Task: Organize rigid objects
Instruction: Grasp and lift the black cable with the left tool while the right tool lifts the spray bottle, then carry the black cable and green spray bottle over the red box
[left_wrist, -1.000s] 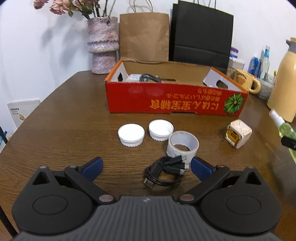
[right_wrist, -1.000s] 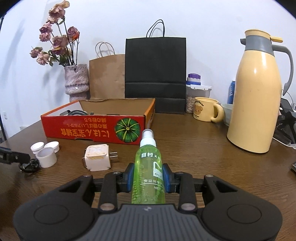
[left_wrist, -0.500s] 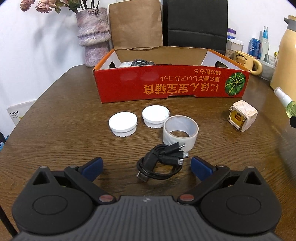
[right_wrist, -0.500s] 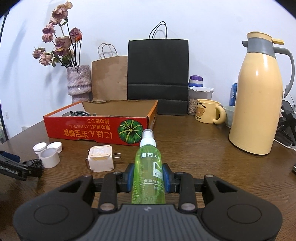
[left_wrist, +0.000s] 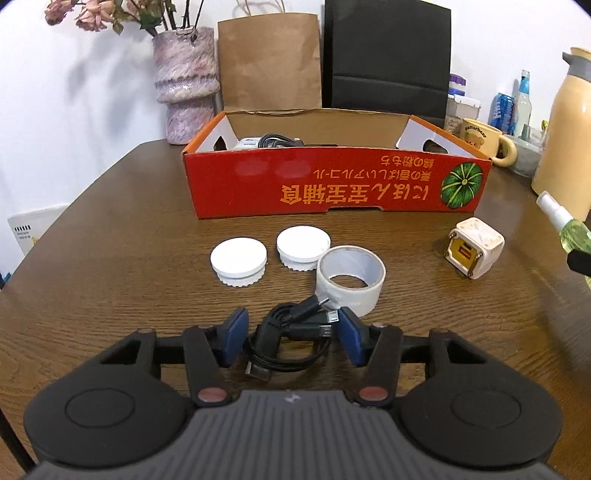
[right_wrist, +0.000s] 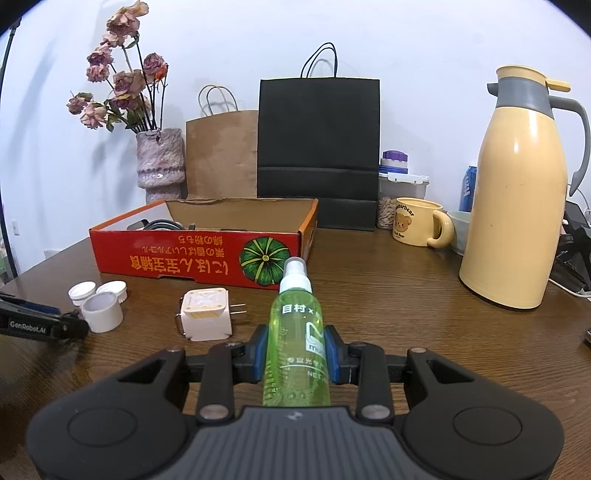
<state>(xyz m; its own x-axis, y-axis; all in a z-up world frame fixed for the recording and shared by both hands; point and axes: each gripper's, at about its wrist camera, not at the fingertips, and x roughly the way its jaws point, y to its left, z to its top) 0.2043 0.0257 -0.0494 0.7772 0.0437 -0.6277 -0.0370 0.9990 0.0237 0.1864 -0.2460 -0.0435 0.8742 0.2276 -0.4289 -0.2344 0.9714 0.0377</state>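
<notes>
Closing since a second ago, the left gripper (left_wrist: 290, 338) brackets the black cable (left_wrist: 288, 341), the right gripper (right_wrist: 295, 356) pinches the green spray bottle (right_wrist: 295, 343), while two caps, tape and plug wait at twelve o'clock outside the red box (left_wrist: 332, 188).

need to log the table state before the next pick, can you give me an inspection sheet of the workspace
surface: brown wooden table, no spills seen.
job's things: red cardboard box open, cable and a white item inside; two white lids, tape roll and plug adapter loose in front.
clutter: mug, thermos, jar, cans at the back right.
grippers: left gripper jaws have just been closing around the black cable, one pad apparently short of it; right gripper shut on the green spray bottle.
cables: that coil; white lead behind the thermos.
surroundings: flower vase, two paper bags, white wall.
</notes>
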